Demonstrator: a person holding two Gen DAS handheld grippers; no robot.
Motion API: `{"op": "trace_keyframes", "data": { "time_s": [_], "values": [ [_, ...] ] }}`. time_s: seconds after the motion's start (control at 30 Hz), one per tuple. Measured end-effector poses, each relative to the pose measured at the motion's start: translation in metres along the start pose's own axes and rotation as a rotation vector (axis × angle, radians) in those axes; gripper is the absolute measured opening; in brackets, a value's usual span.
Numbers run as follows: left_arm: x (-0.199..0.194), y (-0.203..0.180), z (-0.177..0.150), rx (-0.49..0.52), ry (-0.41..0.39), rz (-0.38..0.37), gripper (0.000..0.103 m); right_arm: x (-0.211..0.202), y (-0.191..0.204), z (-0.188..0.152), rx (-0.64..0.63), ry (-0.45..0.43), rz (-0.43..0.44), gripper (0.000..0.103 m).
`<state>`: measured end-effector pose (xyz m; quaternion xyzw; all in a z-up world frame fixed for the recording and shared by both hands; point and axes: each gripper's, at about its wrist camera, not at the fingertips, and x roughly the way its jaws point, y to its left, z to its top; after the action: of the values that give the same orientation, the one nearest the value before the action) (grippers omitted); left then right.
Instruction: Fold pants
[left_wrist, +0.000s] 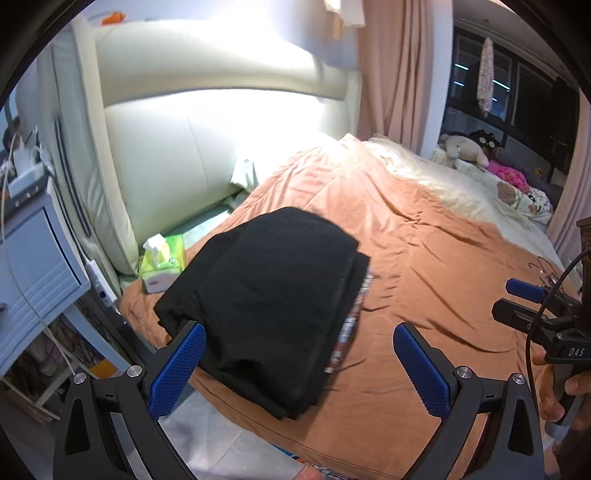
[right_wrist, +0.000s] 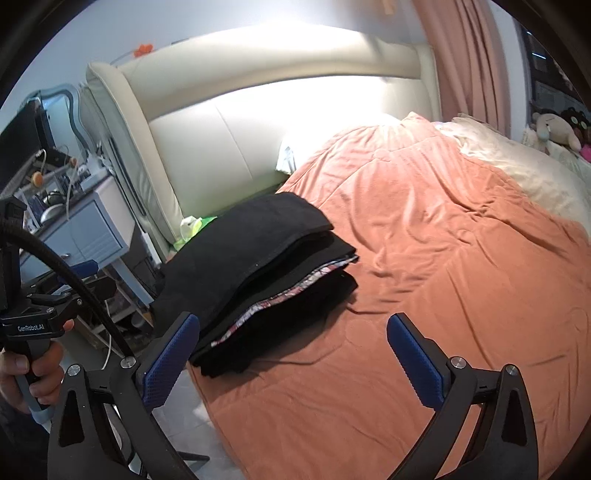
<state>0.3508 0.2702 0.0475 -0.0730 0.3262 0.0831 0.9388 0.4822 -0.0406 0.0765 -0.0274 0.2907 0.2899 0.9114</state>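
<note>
On the orange blanket (left_wrist: 424, 258), near the bed's front-left corner, sits the pile of folded black pants (left_wrist: 273, 317): several dark layers stacked flat, w/ a patterned red-white garment (right_wrist: 295, 291) sandwiched in the pile, its edge peeking out along the right side. Pile's near-left part hangs close to the mattress edge. Nothing grips it.

Left gripper (left_wrist: 299, 369) hovers over the pile's near end, jaws spread wide, blue pads (left_wrist: 177, 365) either side of the fabric but not pressing it; can't tell if the left pad brushes the cloth edge. Right gripper (right_wrist: 291, 358) also wide open, nothing between the pads, pointing at bare blanket just right of the pile's near corner. No earlier pic to compare, so only the open state is given.

Each view catches the other tool: right gripper at the far right edge of the left-wrist view, held by a hand (left_wrist: 565, 395); left one at the left edge of the right-wrist view, fingers of a hand (right_wrist: 26, 373) round its handle, black cable (right_wrist: 74, 284) arcing across.

Just behind-left of the pile: green tissue box (left_wrist: 162, 262), a tissue sticking up. Behind that, cream padded headboard (left_wrist: 207, 147), brightly lit. Left of the bed, pale blue nightstand (left_wrist: 33, 258) w/ clutter & cords on top. Far side: cream bedding (left_wrist: 443, 177), stuffed toys (left_wrist: 465, 149), pink curtain (left_wrist: 395, 74), dark window (left_wrist: 524, 81).
</note>
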Motion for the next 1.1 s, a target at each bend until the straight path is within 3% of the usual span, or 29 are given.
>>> {"op": "trace_keyframes", "data": {
  "time_s": [0.63, 1.1],
  "values": [
    [-0.122, -0.09, -0.037, 0.057, -0.123, -0.05, 0.103, -0.169, -0.013, -0.057, 0.008, -0.108, -0.024, 0.103],
    [-0.193, -0.13, -0.092, 0.093, -0.193, -0.095, 0.103, -0.271, -0.006, -0.137, 0.067, -0.184, -0.086, 0.103]
  ]
}}
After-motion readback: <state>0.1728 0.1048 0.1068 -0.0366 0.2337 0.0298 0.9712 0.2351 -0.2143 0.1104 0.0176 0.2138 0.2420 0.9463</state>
